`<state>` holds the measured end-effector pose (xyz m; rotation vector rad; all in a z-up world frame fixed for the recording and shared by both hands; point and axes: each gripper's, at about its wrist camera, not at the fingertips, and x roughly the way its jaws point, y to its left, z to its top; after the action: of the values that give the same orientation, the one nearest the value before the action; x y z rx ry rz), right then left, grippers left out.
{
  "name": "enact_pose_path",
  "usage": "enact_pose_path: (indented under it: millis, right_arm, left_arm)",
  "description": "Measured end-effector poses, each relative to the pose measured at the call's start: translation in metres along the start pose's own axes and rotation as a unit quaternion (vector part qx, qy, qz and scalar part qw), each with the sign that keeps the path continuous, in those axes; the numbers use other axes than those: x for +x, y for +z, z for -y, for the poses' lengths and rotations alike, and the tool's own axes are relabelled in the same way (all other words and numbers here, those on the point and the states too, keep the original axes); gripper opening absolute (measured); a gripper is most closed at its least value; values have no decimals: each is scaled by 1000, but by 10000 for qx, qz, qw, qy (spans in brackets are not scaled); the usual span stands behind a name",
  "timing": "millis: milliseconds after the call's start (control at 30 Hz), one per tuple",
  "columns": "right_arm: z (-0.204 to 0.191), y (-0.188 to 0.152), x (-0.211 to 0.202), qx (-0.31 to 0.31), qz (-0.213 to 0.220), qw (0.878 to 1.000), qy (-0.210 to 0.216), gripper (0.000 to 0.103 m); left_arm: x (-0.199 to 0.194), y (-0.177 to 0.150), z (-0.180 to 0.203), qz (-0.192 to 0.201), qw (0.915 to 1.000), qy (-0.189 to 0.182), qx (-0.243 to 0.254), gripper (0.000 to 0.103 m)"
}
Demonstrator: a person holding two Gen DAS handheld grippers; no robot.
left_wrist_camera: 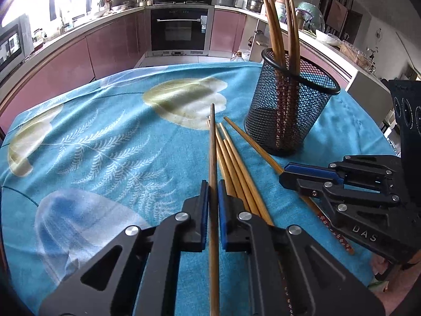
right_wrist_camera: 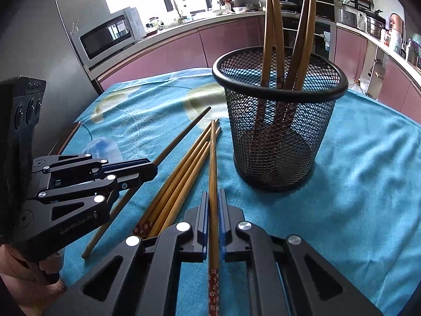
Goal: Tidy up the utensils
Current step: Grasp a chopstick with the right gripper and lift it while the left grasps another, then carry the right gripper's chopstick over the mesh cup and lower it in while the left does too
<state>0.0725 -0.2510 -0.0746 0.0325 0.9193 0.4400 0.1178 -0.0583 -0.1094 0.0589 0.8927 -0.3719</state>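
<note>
A black mesh cup (left_wrist_camera: pixel 289 110) stands on the blue cloth and holds several wooden chopsticks (left_wrist_camera: pixel 273 26); it also shows in the right wrist view (right_wrist_camera: pixel 279 131). My left gripper (left_wrist_camera: pixel 213 189) is shut on a dark wooden chopstick (left_wrist_camera: pixel 212 144), which points forward. Several loose chopsticks (left_wrist_camera: pixel 236 163) lie just right of it. My right gripper (right_wrist_camera: pixel 213 200) is shut on a chopstick (right_wrist_camera: pixel 213 163) with a red flowered end. In the left wrist view the right gripper (left_wrist_camera: pixel 286 176) sits low over that chopstick, near the cup's base.
The table has a blue cloth with leaf prints (left_wrist_camera: pixel 105 144). Behind it run pink kitchen cabinets (left_wrist_camera: pixel 110 47), an oven (left_wrist_camera: pixel 181 29) and a microwave (right_wrist_camera: pixel 110 36). The table's far edge lies just behind the cup.
</note>
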Motion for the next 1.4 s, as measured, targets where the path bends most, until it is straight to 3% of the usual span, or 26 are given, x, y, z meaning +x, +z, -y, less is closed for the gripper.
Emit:
enact_pose_path:
  millis: [233,767,1400]
  right_arm:
    - [3,-1,-21,24,157,9994,299,6]
    - [10,8,-85,52,967,9916,858,6]
    - [27,26,-136,14,1722,9827,680,6]
  left_arm:
    - [-24,3,-5,217,9996,-198,-56,8]
    - [-86,20,-9,817,9917,-973,-199,7]
    - [-132,45,-9,1508,9791,-1337,-283,7]
